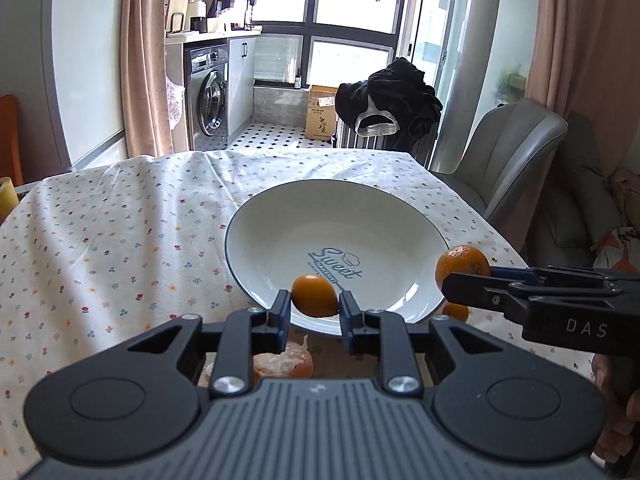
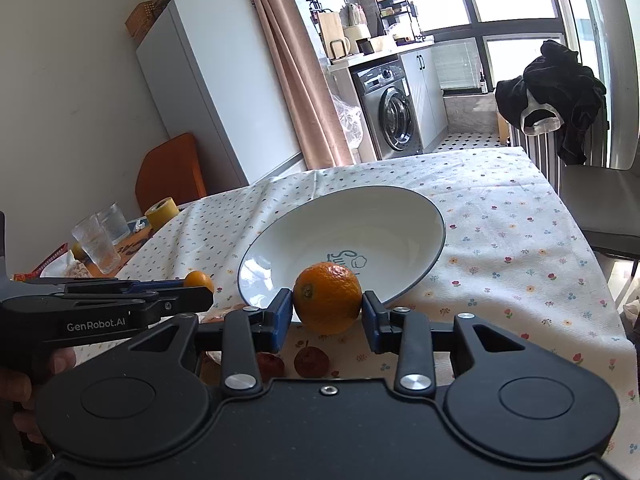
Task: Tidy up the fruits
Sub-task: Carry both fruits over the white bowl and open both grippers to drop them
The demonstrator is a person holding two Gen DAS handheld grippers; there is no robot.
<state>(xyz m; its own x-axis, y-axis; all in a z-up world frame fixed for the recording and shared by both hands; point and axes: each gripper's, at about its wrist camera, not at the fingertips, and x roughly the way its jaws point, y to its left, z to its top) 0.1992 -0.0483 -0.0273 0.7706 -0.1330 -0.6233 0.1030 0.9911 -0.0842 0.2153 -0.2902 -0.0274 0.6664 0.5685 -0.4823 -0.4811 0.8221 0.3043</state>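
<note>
The left gripper (image 1: 314, 304) is holding a small smooth orange fruit (image 1: 315, 295) between its jaws over the 6 o'clock rim of the white plate (image 1: 280, 224), while the right gripper (image 2: 327, 314), at 3 o'clock of it, is clenching a bigger orange (image 2: 327, 302) above the desk (image 1: 100, 240).

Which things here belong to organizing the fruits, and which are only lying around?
Job:
left gripper holding kumquat
right gripper holding mandarin
plate
two small red fruits

Lying about:
glasses
tape roll
black garment
</note>
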